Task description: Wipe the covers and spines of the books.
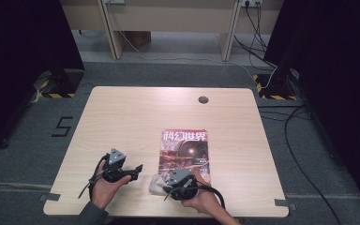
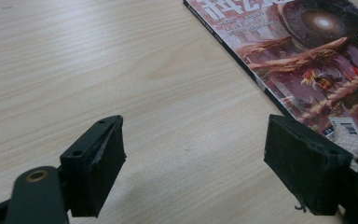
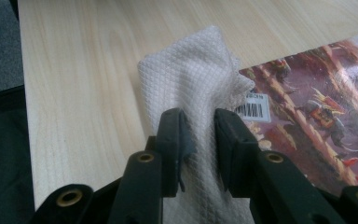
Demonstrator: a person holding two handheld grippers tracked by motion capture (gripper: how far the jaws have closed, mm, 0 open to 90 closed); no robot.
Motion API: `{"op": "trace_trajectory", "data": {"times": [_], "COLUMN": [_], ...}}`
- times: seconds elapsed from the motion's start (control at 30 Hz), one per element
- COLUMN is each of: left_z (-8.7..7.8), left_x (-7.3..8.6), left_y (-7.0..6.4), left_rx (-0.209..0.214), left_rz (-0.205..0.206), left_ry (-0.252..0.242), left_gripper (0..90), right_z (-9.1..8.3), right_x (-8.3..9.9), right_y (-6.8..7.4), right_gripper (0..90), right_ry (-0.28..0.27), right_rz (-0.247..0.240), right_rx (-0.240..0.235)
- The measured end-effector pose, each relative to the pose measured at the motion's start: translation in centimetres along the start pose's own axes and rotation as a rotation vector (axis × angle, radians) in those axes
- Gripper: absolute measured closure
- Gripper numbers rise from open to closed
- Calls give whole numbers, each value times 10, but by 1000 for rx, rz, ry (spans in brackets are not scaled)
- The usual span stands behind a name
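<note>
A magazine with a red cover lies flat on the light wooden table, right of centre near the front. My right gripper is shut on a white waffle-weave cloth bunched at the magazine's near left corner, over its barcode. The cloth also shows as a pale lump beside that gripper. My left gripper hovers open over bare wood left of the magazine, its jaws wide apart with nothing between them. The magazine fills the upper right of the left gripper view.
A round cable hole sits near the table's far edge. The table's front edge is close under both hands. Cables run across the grey floor at the right. A wooden desk frame stands beyond the table.
</note>
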State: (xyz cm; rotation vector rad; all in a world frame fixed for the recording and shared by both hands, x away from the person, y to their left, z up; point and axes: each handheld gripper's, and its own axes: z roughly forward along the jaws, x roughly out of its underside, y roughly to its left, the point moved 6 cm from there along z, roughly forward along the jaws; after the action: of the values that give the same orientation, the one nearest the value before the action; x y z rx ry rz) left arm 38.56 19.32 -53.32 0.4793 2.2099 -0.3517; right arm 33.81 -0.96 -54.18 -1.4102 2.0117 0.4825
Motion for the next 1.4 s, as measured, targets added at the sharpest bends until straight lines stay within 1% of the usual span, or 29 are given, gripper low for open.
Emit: {"op": "trace_trajectory", "data": {"times": [0.03, 0.07, 0.13, 0.2, 0.3, 0.33, 0.4, 0.43, 0.47, 0.5, 0.53, 0.57, 0.67, 0.73, 0.77, 0.8, 0.83, 0.87, 0.93, 0.97, 1.03, 1.07, 1.1, 1.17, 1.23, 1.3, 1.4], "left_z": [0, 0, 0, 1, 2, 2, 3, 3, 4, 4, 5, 6, 10, 11, 11, 12, 12, 13, 14, 14, 15, 15, 15, 16, 17, 18, 18], "left_x": [0, 0, 1, 1, 2, 2, 3, 4, 5, 6, 7, 10, 15, 15, 15, 16, 17, 17, 18, 18, 18, 18, 18, 18, 19, 20, 20], "left_y": [-1, -1, -2, -5, -12, -17, -24, -30, -34, -42, -49, -56, -71, -79, -80, -82, -82, -84, -85, -86, -89, -91, -93, -96, -97, -96, -96], "left_rx": [1, 3, 7, 19, 39, 52, 70, 84, 97, 129, 154, 174, 199, 215, 214, 212, 211, 214, 215, 217, 226, 232, 238, 245, 242, 238, 235], "left_rz": [4, 4, 7, 13, 24, 32, 48, 58, 59, 47, 47, 56, 113, 129, 136, 144, 151, 149, 156, 160, 165, 169, 170, 179, 188, 190, 195], "left_ry": [3, 4, 3, 7, 8, 10, 13, 17, 20, 17, 21, 29, 55, 49, 49, 51, 54, 55, 56, 56, 49, 49, 43, 45, 51, 55, 61], "left_gripper": [196, 196, 196, 196, 196, 195, 194, 193, 192, 191, 190, 190, 191, 194, 196, 196, 195, 195, 197, 199, 200, 200, 201, 203, 205, 206, 208], "right_z": [-1, -3, -5, -10, -20, -23, -31, -33, -37, -39, -42, -44, -49, -50, -51, -51, -51, -51, -51, -50, -49, -49, -48, -47, -45, -43, -41], "right_x": [1, 3, 6, 10, 22, 26, 35, 37, 42, 44, 48, 50, 56, 59, 60, 61, 61, 61, 61, 61, 61, 61, 61, 61, 60, 58, 56], "right_y": [0, -2, -5, -11, -23, -26, -38, -41, -49, -52, -59, -64, -76, -84, -89, -92, -97, -102, -111, -116, -124, -130, -135, -148, -159, -169, -179], "right_gripper": [718, 713, 707, 706, 706, 706, 706, 707, 709, 710, 712, 714, 721, 726, 728, 730, 733, 736, 739, 739, 739, 739, 739, 739, 739, 739, 740], "right_ry": [0, 9, 6, 6, 7, 9, 11, 13, 12, 10, 11, 12, 16, 7, 7, 8, 11, 9, 8, 7, 4, -4, -4, 4, 4, 3, 2], "right_rz": [0, 17, 31, 54, 91, 104, 129, 145, 156, 164, 179, 191, 213, 231, 244, 244, 251, 254, 270, 273, 292, 316, 324, 340, 362, 367, 380], "right_rx": [-3, -5, -4, 6, 38, 52, 85, 92, 114, 119, 140, 155, 189, 208, 213, 221, 237, 251, 264, 279, 291, 295, 301, 333, 345, 359, 382]}}
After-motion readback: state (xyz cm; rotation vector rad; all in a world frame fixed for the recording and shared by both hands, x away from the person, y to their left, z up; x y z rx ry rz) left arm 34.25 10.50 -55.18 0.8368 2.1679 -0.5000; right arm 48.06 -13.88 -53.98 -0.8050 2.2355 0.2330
